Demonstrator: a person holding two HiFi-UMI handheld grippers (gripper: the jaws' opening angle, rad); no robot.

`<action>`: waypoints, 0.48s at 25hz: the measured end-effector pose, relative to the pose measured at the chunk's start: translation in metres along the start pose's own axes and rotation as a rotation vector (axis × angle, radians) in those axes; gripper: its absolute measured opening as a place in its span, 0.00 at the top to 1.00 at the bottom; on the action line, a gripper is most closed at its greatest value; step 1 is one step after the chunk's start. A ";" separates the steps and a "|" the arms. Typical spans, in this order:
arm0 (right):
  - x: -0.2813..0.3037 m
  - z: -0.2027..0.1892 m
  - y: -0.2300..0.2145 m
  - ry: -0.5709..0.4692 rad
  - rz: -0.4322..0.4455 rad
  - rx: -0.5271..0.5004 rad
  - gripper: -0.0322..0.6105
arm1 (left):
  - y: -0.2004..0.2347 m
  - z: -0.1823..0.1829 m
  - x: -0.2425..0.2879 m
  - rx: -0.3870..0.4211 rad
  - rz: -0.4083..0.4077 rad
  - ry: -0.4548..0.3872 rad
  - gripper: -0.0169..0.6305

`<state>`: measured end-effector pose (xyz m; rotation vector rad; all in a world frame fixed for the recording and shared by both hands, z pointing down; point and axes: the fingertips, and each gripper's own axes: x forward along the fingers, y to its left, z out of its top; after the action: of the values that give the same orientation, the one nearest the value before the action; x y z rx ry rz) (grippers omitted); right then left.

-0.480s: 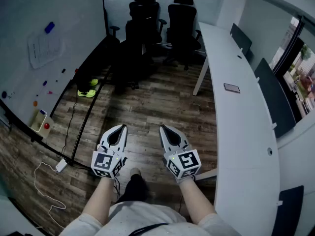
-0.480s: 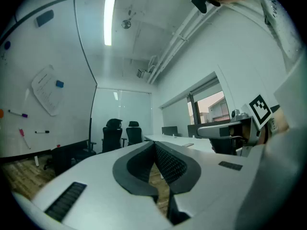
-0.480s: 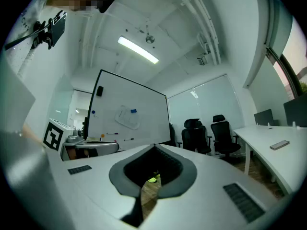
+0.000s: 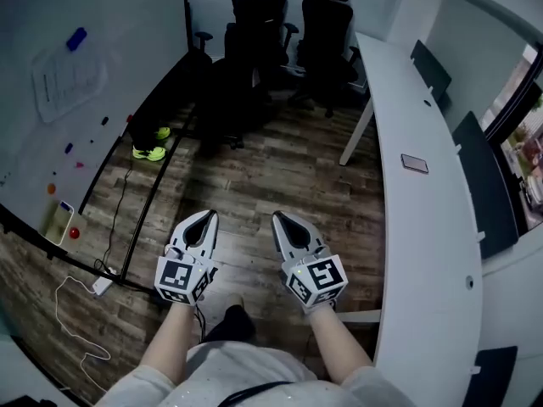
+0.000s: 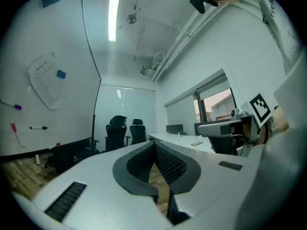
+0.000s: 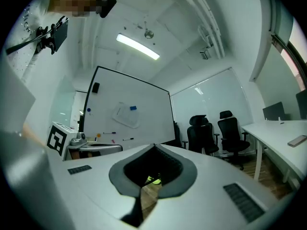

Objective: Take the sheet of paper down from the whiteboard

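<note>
A sheet of paper (image 4: 68, 79) hangs on the whiteboard (image 4: 102, 24) at the left, pinned under a blue magnet (image 4: 76, 38). The paper (image 5: 45, 80) also shows in the left gripper view, and the same paper (image 6: 125, 115) in the right gripper view. Both grippers are held level in front of the person, far from the board. My left gripper (image 4: 206, 217) is shut with nothing in it. My right gripper (image 4: 277, 218) is also shut and empty, its tips meeting.
Black office chairs (image 4: 288, 24) stand at the far end. A long white desk (image 4: 424, 227) with a phone (image 4: 414, 164) runs along the right. Markers and magnets dot the board; a tray (image 4: 58, 223) sits at its foot. Yellow shoes (image 4: 149, 152) and a cable (image 4: 76, 312) lie on the wood floor.
The head view has shifted a little, so the board and desk sit slightly differently in frame. Both grippers stay shut and side by side.
</note>
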<state>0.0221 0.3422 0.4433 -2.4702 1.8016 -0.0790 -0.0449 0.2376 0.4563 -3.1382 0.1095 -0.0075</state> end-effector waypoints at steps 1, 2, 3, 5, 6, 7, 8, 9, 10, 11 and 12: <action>0.010 -0.001 -0.003 0.002 0.004 0.001 0.92 | 0.008 -0.001 0.005 -0.001 0.006 0.000 0.95; 0.020 -0.002 -0.005 0.005 0.008 0.001 0.92 | 0.015 -0.001 0.011 -0.002 0.010 0.001 0.95; 0.029 -0.004 -0.008 0.009 0.011 0.002 0.92 | 0.022 -0.003 0.016 -0.004 0.013 0.002 0.95; 0.048 -0.006 -0.011 0.014 0.019 0.004 0.92 | 0.037 -0.005 0.025 -0.006 0.021 0.006 0.95; 0.058 -0.007 -0.012 0.017 0.023 0.005 0.92 | 0.045 -0.005 0.029 -0.008 0.025 0.008 0.95; 0.067 -0.008 -0.013 0.020 0.028 0.006 0.92 | 0.052 -0.006 0.033 -0.008 0.029 0.010 0.95; 0.075 -0.008 -0.015 0.022 0.033 0.007 0.92 | 0.059 -0.005 0.037 -0.009 0.032 0.011 0.95; 0.084 -0.007 -0.016 0.022 0.039 0.008 0.92 | 0.065 -0.005 0.041 -0.008 0.036 0.011 0.95; 0.092 -0.007 -0.017 0.022 0.045 0.008 0.92 | 0.072 -0.004 0.045 -0.007 0.039 0.011 0.95; 0.100 -0.006 -0.018 0.022 0.052 0.008 0.92 | 0.079 -0.004 0.049 -0.005 0.043 0.010 0.95; 0.108 -0.006 -0.017 0.022 0.059 0.007 0.92 | 0.085 -0.004 0.052 -0.004 0.045 0.009 0.95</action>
<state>0.0709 0.2444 0.4505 -2.4184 1.8783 -0.1090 0.0014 0.1488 0.4599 -3.1391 0.1809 -0.0219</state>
